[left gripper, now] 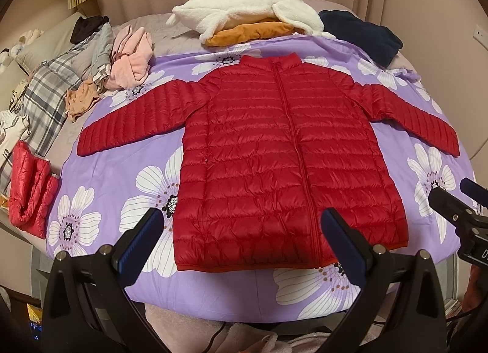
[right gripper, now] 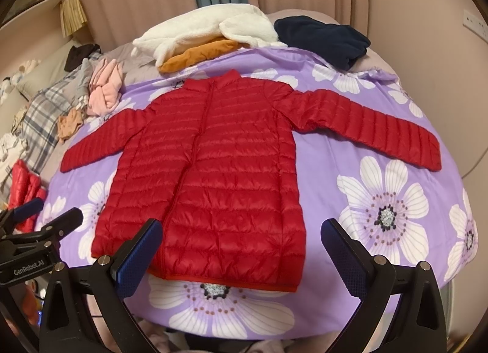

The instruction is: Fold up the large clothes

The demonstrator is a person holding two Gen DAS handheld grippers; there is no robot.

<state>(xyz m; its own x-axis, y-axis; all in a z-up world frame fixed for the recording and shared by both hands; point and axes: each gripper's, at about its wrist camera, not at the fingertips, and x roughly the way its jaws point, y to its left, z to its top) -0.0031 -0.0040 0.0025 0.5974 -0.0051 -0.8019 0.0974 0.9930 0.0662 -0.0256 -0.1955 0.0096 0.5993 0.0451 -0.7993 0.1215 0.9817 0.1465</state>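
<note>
Bed (left gripper: 213,301) w/ a purple flowered sheet takes up most of both views. Red quilted puffer jacket (left gripper: 274,164) lies flat on it, face up, zipped, collar away from the grippers, hem at the near edge, both sleeves spread out to the sides. Nothing folded yet, by the look of it.

Left gripper (left gripper: 241,228) hangs above the hem, jaws spread wide, empty. Right gripper (right gripper: 241,237) likewise: wide apart, nothing held, over the hem's right portion.

Risks, as I judge them: shell looks slick and puffy, so a thin pinch may slip off or grab only the top layer, leaving the back panel behind. Padding prob springs back, so a folded sleeve may flop open. Hem sits at the bed edge; dragging it nearward could slide the jacket off.

Around, biggest first: white fleece pile (left gripper: 244,14) over an orange garment (left gripper: 250,33) beyond the collar, near but apart; navy garment (left gripper: 363,36) at far right; plaid fabric (left gripper: 45,90) and pink clothes (left gripper: 131,57) at far left, close to the left sleeve's upper part; a second red puffer item (left gripper: 30,191), bunched, beside the left cuff; small tan piece (left gripper: 82,100). None lies on the jacket. Left sleeve has least room.
</note>
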